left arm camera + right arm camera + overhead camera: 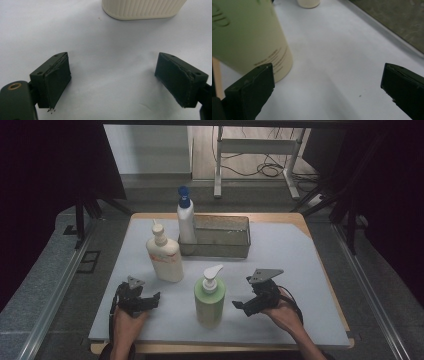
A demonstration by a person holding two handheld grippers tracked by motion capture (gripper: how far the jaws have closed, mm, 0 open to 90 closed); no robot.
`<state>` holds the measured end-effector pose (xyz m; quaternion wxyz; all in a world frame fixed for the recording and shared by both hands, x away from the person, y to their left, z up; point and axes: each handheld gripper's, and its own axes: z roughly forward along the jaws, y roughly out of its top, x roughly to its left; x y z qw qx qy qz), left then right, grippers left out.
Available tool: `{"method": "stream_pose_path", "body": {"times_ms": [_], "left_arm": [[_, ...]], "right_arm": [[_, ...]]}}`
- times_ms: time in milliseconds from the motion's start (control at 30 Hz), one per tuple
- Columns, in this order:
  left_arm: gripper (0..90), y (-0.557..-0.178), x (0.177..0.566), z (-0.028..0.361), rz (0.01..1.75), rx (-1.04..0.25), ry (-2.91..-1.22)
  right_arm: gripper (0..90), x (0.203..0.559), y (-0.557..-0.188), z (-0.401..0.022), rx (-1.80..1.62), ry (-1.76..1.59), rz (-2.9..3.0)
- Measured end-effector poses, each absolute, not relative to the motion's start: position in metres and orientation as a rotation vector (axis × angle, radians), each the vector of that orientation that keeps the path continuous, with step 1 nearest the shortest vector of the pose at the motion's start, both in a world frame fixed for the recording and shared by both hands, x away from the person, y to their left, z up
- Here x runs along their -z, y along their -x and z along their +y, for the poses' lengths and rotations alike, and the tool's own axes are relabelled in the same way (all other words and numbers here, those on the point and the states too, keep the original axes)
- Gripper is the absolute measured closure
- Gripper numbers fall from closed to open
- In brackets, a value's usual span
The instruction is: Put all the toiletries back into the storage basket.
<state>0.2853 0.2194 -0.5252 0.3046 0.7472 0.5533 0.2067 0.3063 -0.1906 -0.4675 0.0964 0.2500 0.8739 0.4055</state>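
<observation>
A green pump bottle (209, 300) with a white pump stands near the table's front middle. A cream bottle (164, 255) with orange print stands behind it to the left. A white bottle with a blue pump (186, 217) stands at the left end of a grey metal basket (243, 231). My left gripper (152, 299) rests low at the front left, open, with bare white mat between its jaws; the cream bottle's ribbed base (142, 10) lies ahead. My right gripper (239, 306) is open just right of the green bottle (244, 35), whose side shows beside its left jaw.
The white mat (280, 265) covers a wooden table with free room at the right and back left. Dark frame rails run along both sides. A white stand (260, 150) and cables lie on the floor behind the table.
</observation>
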Motion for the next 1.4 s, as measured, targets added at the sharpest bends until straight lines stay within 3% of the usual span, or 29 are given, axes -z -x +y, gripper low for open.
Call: {"method": "stream_pose_path", "body": {"times_ms": [500,1400], "left_arm": [[12.5,-0.285,0.525,0.219,1.465,-0.548,-1.979],[12.5,-0.285,0.525,0.219,1.465,-0.547,-1.978]], "right_arm": [[0.0,0.463,-0.275,-0.171,-1.249,-0.619,2.656],[0.0,0.444,-0.272,-0.131,-1.312,-0.549,2.669]]}}
